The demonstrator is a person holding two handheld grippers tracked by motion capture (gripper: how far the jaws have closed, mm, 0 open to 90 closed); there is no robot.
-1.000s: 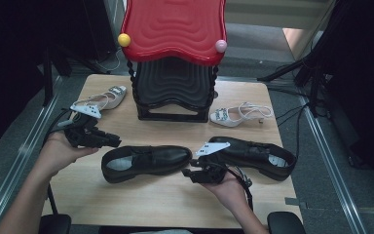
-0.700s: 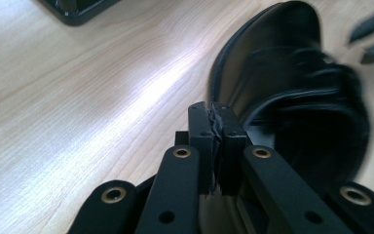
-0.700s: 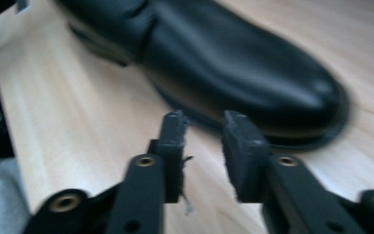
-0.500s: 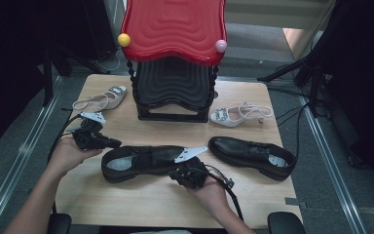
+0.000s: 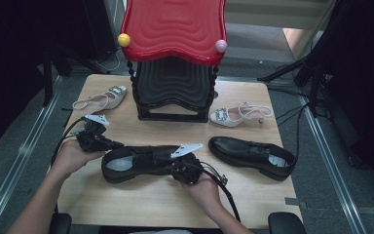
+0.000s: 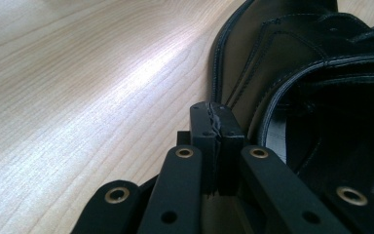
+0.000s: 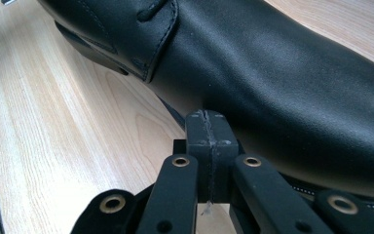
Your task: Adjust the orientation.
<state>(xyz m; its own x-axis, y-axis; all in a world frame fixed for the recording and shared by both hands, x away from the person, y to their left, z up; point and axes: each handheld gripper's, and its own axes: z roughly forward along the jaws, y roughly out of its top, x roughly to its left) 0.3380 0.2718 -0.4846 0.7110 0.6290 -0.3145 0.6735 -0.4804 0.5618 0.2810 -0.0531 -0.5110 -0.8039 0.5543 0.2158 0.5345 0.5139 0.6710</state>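
The near black shoe (image 5: 143, 163) is lying on the desk (image 5: 126, 204) in front of the shoe rack (image 5: 174, 92). Both grippers, left (image 5: 112, 145) and right (image 5: 175, 168), are pressing against it with jaws closed on nothing; lifting or shelving is likely still waiting.

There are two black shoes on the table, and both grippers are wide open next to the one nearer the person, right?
Not quite. The two black shoes are there, and both grippers sit by the nearer black shoe, but they are shut, not open. The left gripper view shows the left gripper with its jaws pressed together beside the shoe's opening, and the right gripper view shows the right gripper closed against the shoe's side. Nothing is between either pair.
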